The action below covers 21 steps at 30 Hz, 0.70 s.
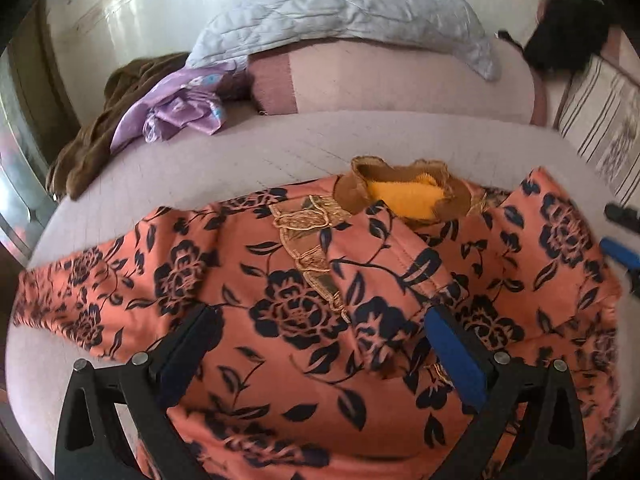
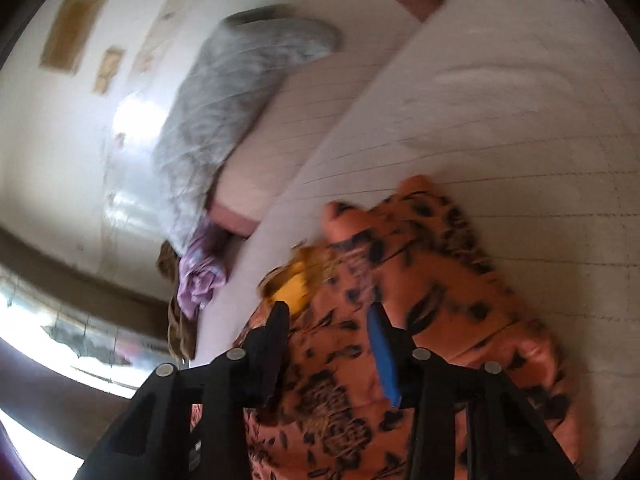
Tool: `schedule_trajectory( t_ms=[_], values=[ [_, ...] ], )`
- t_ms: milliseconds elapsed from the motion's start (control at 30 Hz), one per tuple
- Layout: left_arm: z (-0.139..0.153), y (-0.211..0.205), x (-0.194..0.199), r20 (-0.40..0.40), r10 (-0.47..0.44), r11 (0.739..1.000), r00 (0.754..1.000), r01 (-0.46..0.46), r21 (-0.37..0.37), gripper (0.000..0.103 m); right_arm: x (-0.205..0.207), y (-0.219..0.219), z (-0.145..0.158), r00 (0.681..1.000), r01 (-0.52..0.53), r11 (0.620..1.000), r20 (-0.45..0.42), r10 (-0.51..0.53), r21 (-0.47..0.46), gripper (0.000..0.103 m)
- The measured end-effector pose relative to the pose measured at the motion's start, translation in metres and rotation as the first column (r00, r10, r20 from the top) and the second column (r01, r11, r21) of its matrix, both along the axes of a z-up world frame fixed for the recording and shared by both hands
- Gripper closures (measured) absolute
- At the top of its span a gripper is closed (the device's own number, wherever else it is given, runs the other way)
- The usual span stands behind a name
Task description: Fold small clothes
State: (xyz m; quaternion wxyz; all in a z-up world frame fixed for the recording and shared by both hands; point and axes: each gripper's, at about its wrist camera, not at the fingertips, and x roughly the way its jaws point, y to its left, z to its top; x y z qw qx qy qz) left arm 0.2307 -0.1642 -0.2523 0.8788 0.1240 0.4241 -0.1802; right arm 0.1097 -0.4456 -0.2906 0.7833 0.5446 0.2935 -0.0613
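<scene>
Two spread fingers point(image 1: 448, 344) above the floral garment point(image 1: 304, 312) on the bed point(image 1: 240, 156).

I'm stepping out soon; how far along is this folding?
Early. The orange floral garment lies spread on the bed, one flap folded over its middle. Both tongs, left and right, hang open above it. The purple cloth and brown cloth remain crumpled.

The flowered garment point(image 1: 304, 320) lies spread on the bed point(image 1: 280, 148), a small folded piece point(image 1: 404, 196) at its far edge, with a pillow point(image 1: 344, 12) on a bolster point(image 1: 400, 80) behind and two crumpled cloths point(image 1: 132, 108) to the far left.
</scene>
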Motion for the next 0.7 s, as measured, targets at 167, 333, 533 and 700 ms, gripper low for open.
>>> schedule_trajectory(
  t_ms=[167,333,533,700],
  values=[
    [-0.005,-0.003,0.006,0.039,0.051,0.999,0.998,-0.051,-0.001,0.018,0.007,-0.025,-0.019,0.999,-0.001,0.998,-0.032,0.003,0.056,0.063],
    [-0.016,0.001,0.019,-0.024,0.046,0.999,0.999,-0.047,-0.008,0.073,0.025,-0.013,-0.052,0.991,-0.027,0.988,-0.124,0.047,0.155,0.063],
    [-0.012,0.011,0.017,-0.098,0.058,0.994,0.994,-0.066,-0.09,0.078,0.033,-0.002,-0.069,0.972,-0.067,0.985,-0.211,0.1,0.159,0.064],
    [0.011,0.009,-0.008,-0.011,0.017,0.986,1.0,-0.018,-0.166,0.005,0.032,-0.003,-0.073,0.973,-0.054,0.984,-0.211,0.09,0.17,0.064]
  ],
)
